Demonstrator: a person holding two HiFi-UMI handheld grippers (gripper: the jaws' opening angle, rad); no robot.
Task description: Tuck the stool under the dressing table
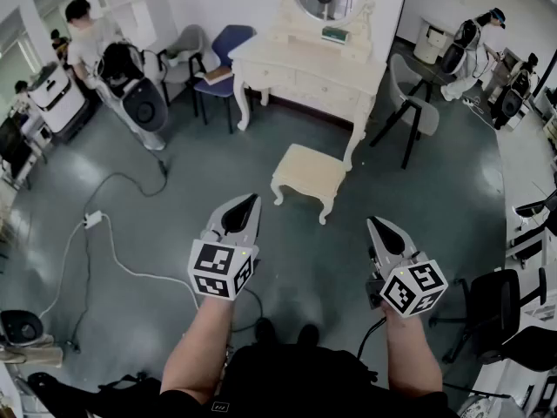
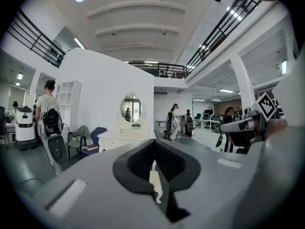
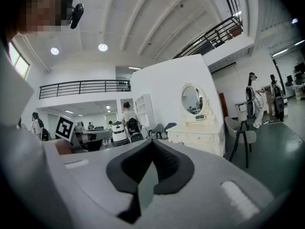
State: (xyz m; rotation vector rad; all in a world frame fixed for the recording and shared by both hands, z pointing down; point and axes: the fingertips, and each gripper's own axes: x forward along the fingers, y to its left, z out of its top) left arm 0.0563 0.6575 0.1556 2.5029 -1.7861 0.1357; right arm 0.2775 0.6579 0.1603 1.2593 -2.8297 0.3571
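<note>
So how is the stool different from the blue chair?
The stool is cream with curvy legs; the blue chair has thin dark legs. The stool has no back; the chair has one. The stool's top is bare; something lies on the chair's seat. Both stand upright on the floor near the dressing table.

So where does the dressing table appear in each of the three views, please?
Head view: dressing table at top centre, beyond the stool.
Left gripper view: dressing table left of centre.
Right gripper view: dressing table right of centre.
Shared landmark: the blue chair beside it.
</note>
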